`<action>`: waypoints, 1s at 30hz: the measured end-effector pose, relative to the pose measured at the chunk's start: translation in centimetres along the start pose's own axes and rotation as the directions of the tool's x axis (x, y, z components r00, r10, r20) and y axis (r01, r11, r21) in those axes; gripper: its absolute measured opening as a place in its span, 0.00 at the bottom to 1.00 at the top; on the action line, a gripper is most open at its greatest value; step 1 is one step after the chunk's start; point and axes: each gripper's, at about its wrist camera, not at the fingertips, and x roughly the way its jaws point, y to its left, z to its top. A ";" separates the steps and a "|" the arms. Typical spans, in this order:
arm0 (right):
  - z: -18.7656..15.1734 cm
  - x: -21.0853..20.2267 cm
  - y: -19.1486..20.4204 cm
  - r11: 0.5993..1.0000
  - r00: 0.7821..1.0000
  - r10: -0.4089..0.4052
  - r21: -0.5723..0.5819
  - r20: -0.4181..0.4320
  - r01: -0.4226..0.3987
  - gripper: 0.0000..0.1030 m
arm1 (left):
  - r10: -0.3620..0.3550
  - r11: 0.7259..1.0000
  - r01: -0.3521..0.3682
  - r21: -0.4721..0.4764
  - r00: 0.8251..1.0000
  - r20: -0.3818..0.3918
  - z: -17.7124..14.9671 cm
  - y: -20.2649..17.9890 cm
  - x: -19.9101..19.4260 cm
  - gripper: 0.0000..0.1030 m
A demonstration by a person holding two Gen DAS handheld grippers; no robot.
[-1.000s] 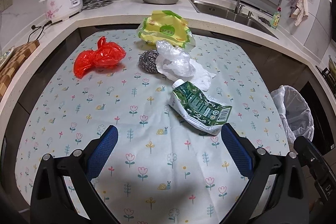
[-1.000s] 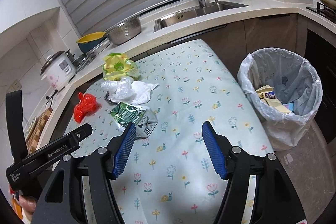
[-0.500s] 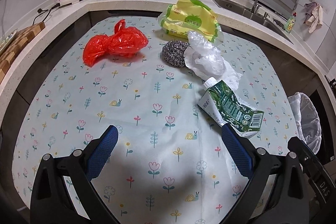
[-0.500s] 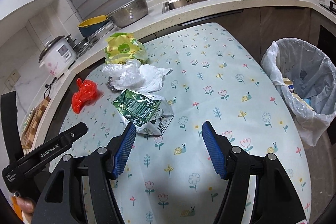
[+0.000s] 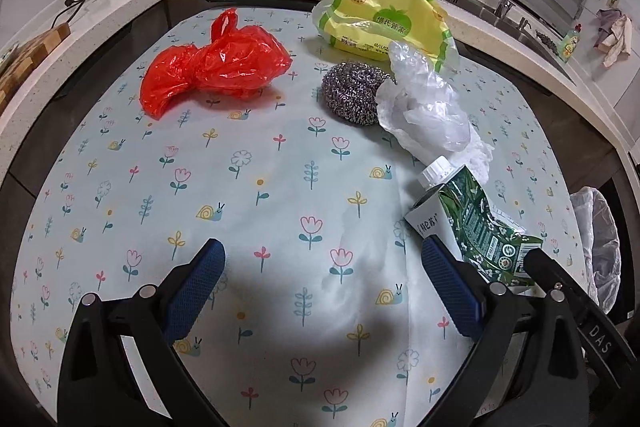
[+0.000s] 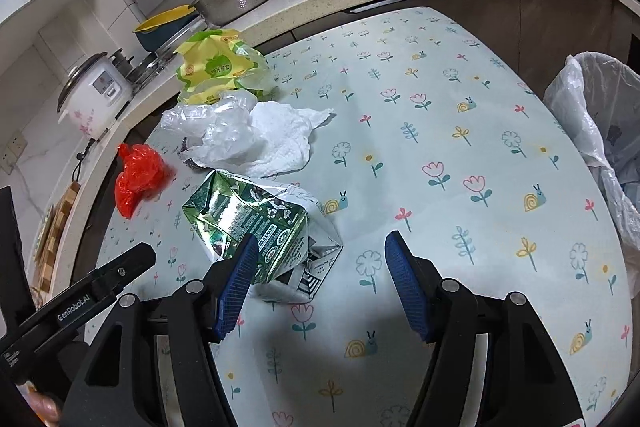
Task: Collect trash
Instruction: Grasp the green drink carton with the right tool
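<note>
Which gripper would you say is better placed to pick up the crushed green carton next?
Right. The right gripper is open with the green carton lying just ahead beside its left finger, and the lined bin stands on its right. The left gripper, also open, faces bare tablecloth, with the carton off beyond its right finger.

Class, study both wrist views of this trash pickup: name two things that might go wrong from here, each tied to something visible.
1. The right gripper is open with the crushed green carton off to one side, by one finger only; closing now might miss or push it.
2. The carton touches the paper towel and clear plastic; lifting may drag them.
3. The bin stands beyond the table edge, so a loose grip could drop the carton.
</note>
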 end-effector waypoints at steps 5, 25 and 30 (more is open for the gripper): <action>0.5 1.7 0.2 1.000 1.000 0.006 -0.001 -0.021 -0.006 0.62 | -0.038 0.999 0.038 -0.020 0.999 -0.006 0.7 -0.1 0.6 0.91; -0.5 3.6 3.7 0.991 1.000 0.024 -0.134 -0.014 -0.025 0.56 | -0.054 0.998 0.053 -0.025 0.998 -0.042 1.2 -0.2 2.8 0.92; -0.8 2.6 3.9 0.989 0.999 0.046 -0.141 -0.016 -0.048 0.42 | -0.028 0.999 0.027 -0.041 0.999 -0.031 1.3 1.9 2.3 0.92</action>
